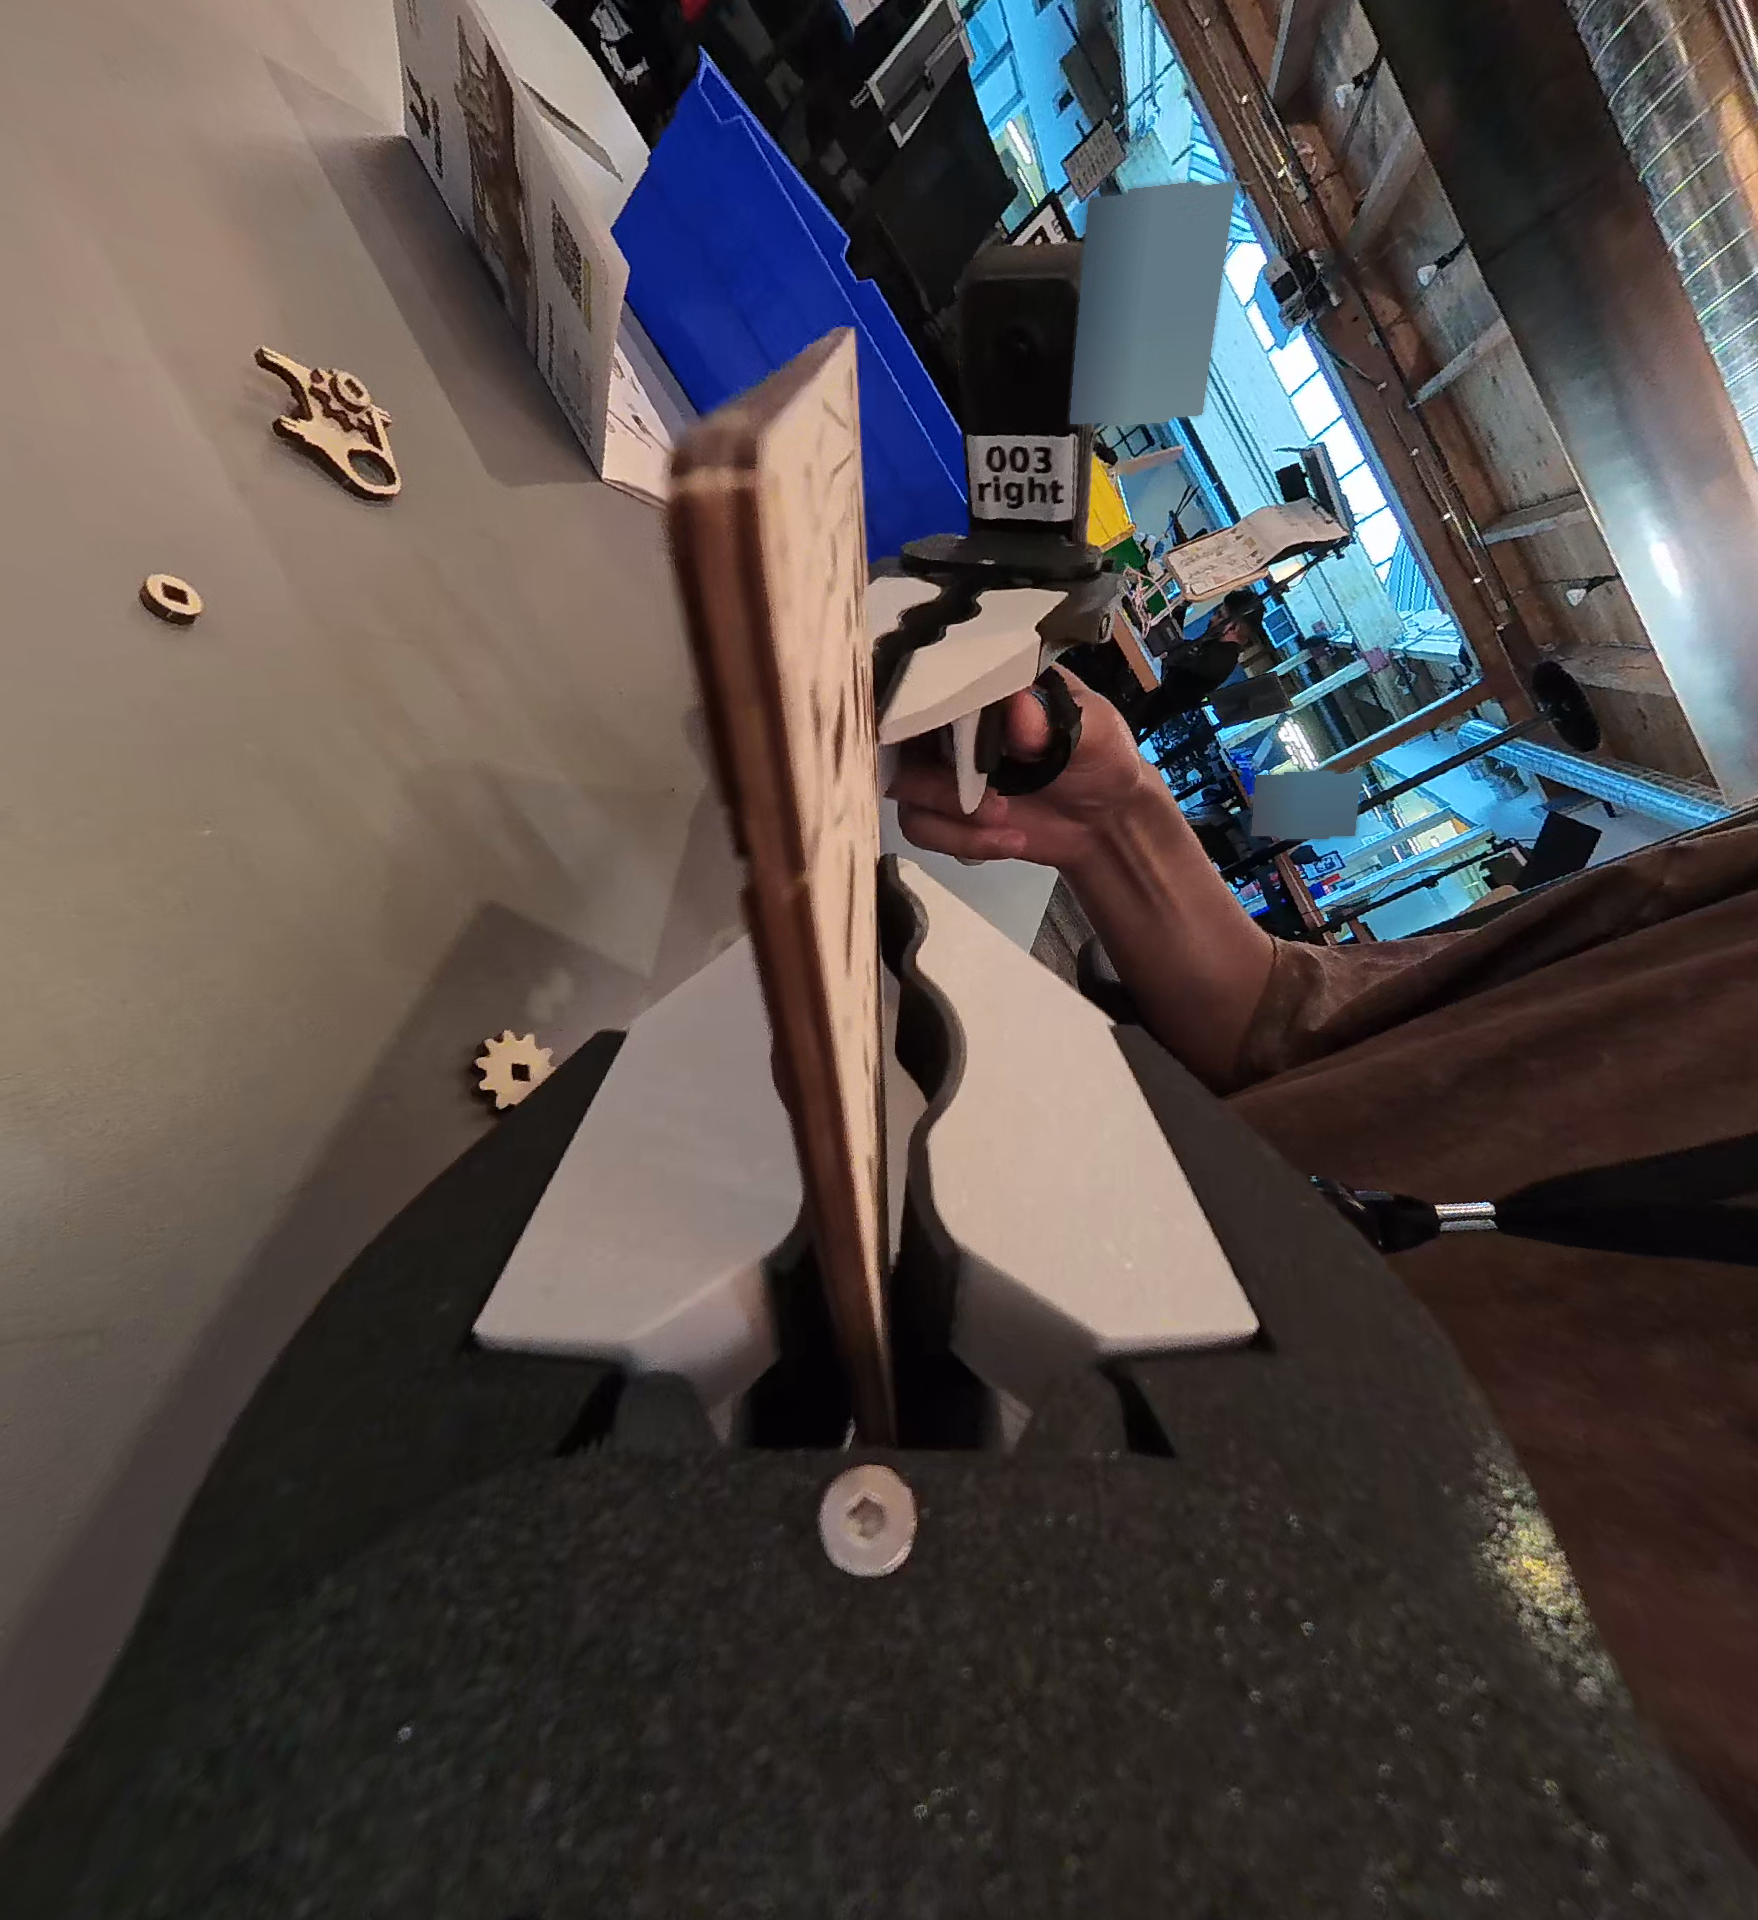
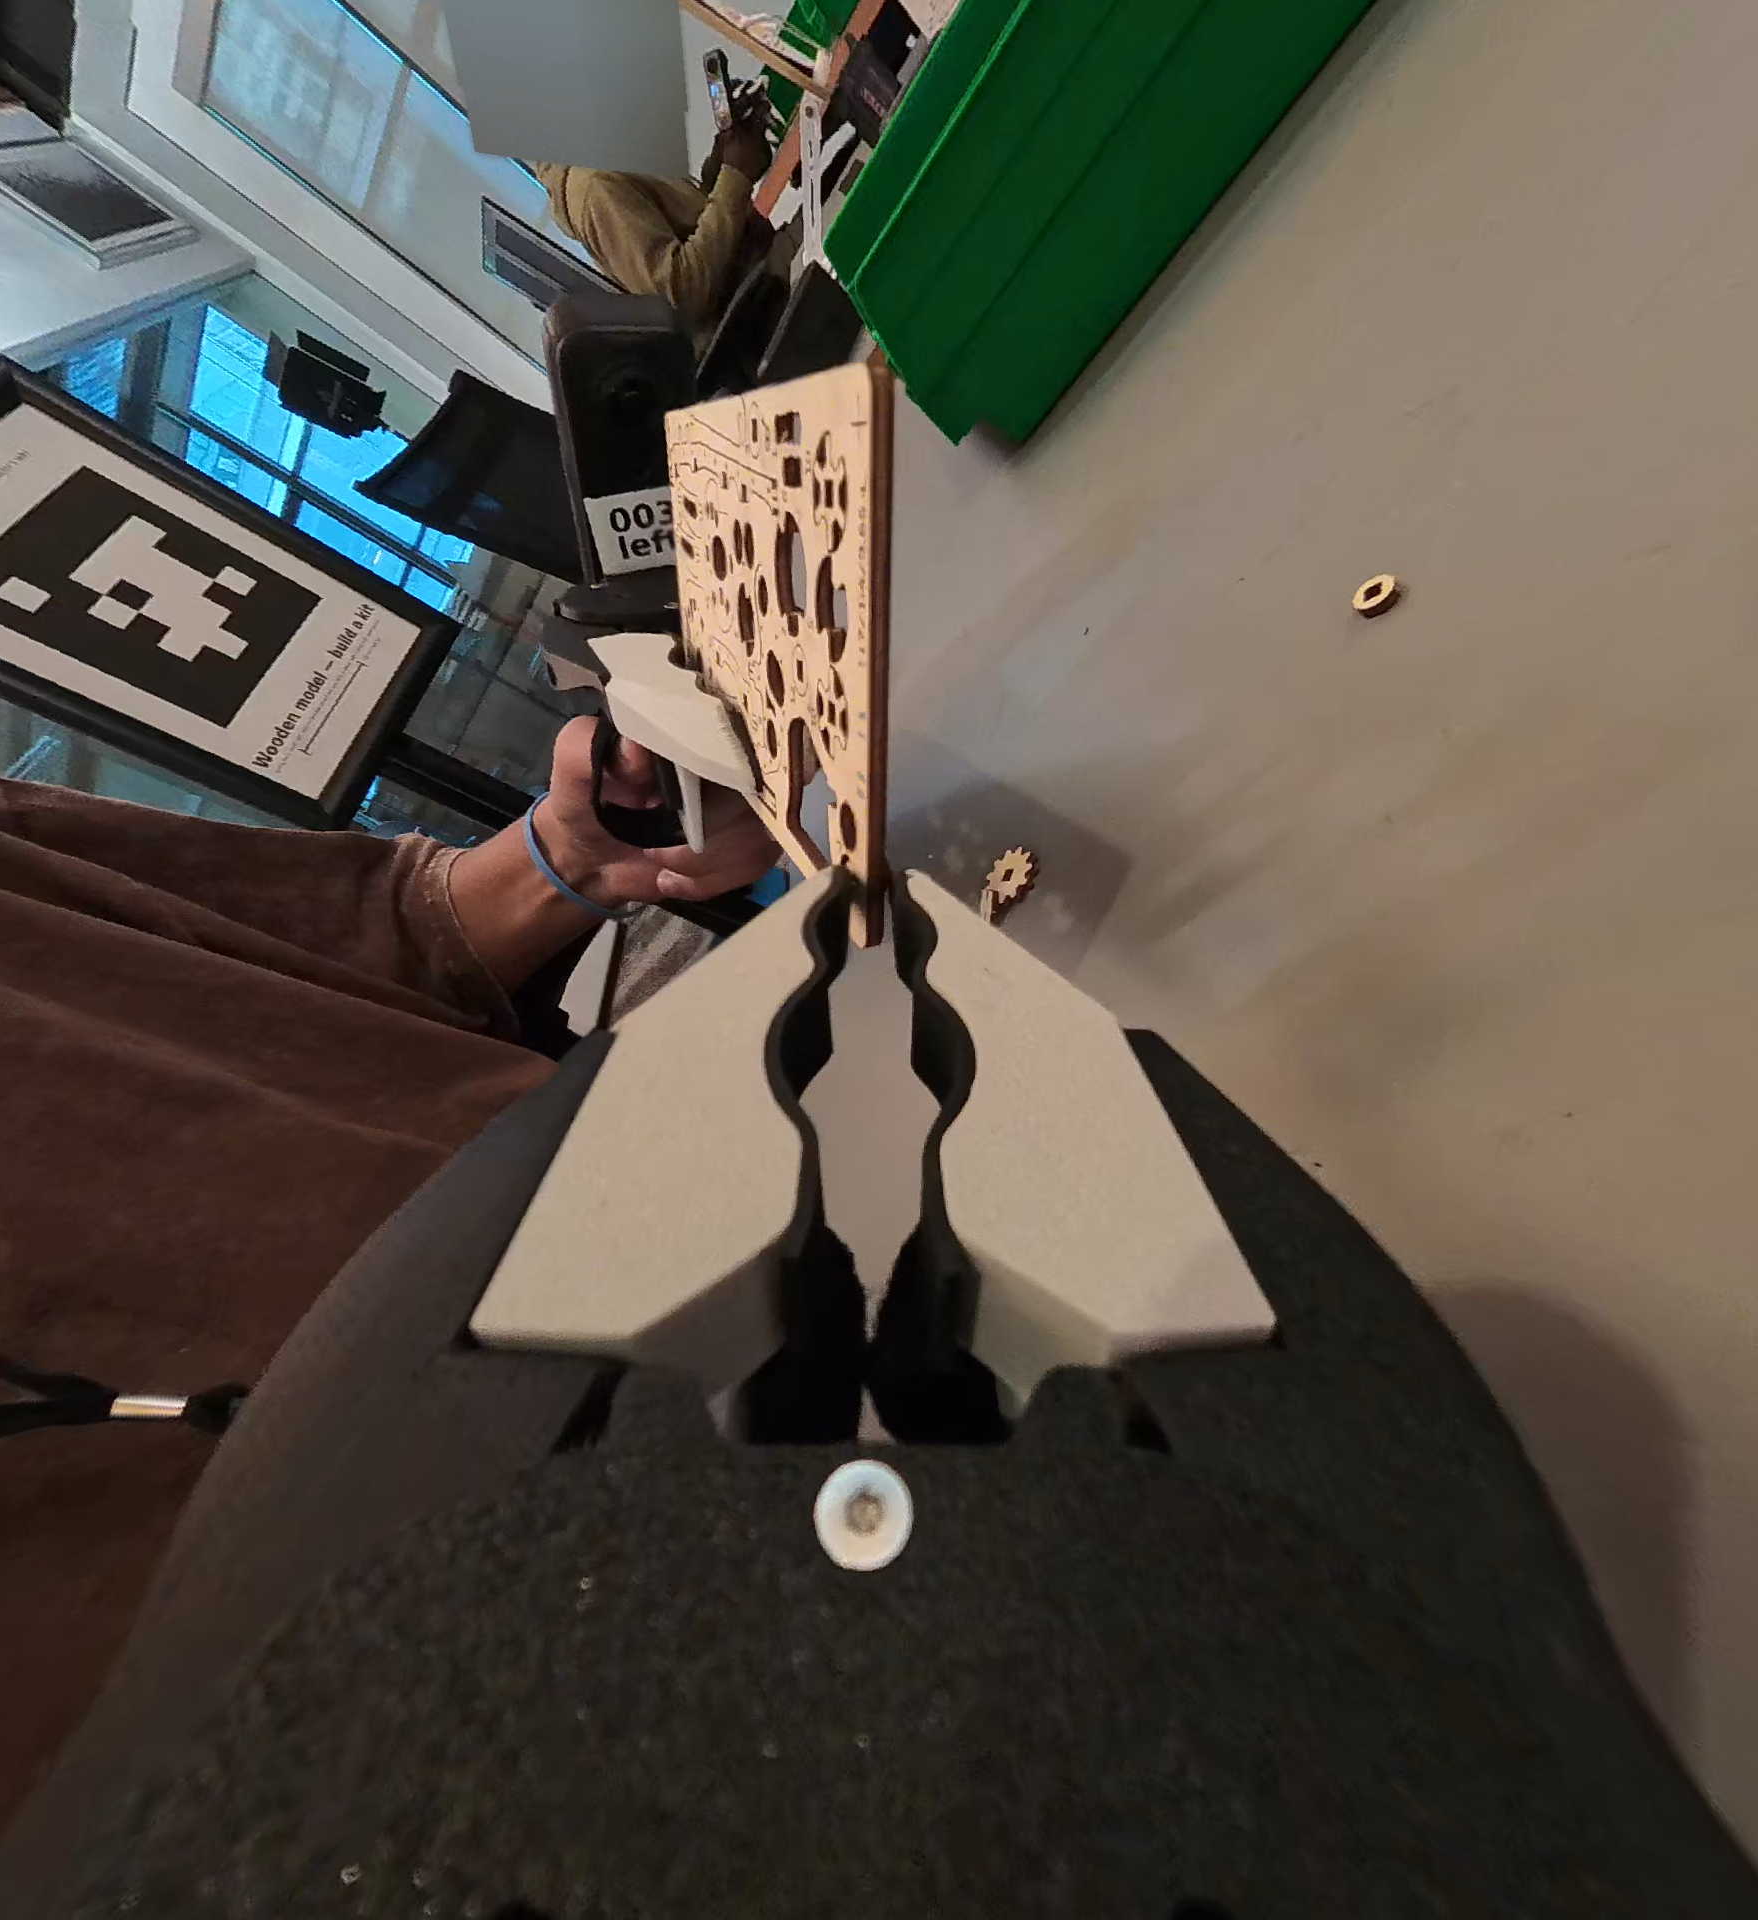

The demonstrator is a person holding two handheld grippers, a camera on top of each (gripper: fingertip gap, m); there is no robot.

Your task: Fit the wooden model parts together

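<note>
A thin wooden parts sheet (image 1: 802, 675) with laser-cut shapes stands on edge above the grey table (image 1: 127, 831). My left gripper (image 1: 823, 914) is shut on it, and the sheet runs deep between the fingers. In the right wrist view the sheet (image 2: 792, 582) shows its cut-out face, with my right gripper (image 2: 870, 899) pinching its near lower corner. The right gripper (image 1: 916, 665) shows behind the sheet in the left wrist view. The left gripper (image 2: 688, 717) holds the sheet's far side. A small loose gear (image 1: 511, 1068) lies on the table.
A wooden washer (image 1: 171, 600) and a cut-out part with a gear (image 1: 335, 426) lie on the table. A white box (image 1: 511, 208) and a blue bin (image 1: 781, 281) stand behind. A green bin (image 2: 1041, 187) and a framed sign (image 2: 148, 603) show in the right wrist view. One gripper's finger ends stand about 6 cm off the other's. My left gripper's tips are some 9 cm from the small loose gear (image 1: 511, 1068). Seen from the right wrist view (image 2: 1010, 868) as well.
</note>
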